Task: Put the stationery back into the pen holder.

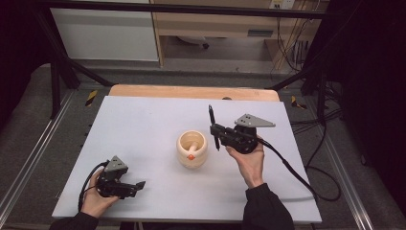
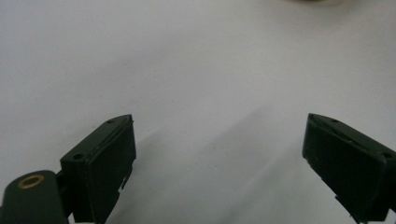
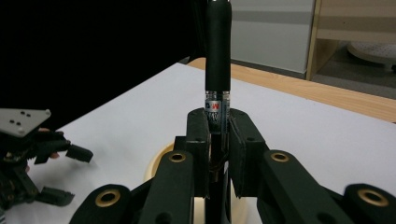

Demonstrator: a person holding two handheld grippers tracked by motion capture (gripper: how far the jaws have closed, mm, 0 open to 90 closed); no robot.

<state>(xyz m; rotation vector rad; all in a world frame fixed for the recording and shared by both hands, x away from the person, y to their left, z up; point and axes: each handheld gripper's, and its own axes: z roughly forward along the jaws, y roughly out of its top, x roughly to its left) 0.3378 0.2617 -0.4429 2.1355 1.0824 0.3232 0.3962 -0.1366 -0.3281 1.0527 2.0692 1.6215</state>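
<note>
A black marker pen (image 1: 211, 117) stands upright between the jaws of my right gripper (image 1: 214, 130), which is shut on its lower part, just right of a pale wooden cup (image 1: 192, 149). The right gripper view shows the pen (image 3: 218, 46) rising from the right gripper (image 3: 218, 130), its printed label at the pads, with the cup (image 3: 154, 168) below and behind. The cup has an orange mark on its front and a pale piece inside. My left gripper (image 1: 139, 186) rests near the table's front left corner, open, with only bare table between the jaws of the left gripper (image 2: 219, 154).
The table has a light grey top (image 1: 143, 129) with a wooden strip (image 1: 191, 92) along its far edge. A black cable (image 1: 297, 175) trails from the right gripper off the right side. Black frame bars and shelving stand beyond the table.
</note>
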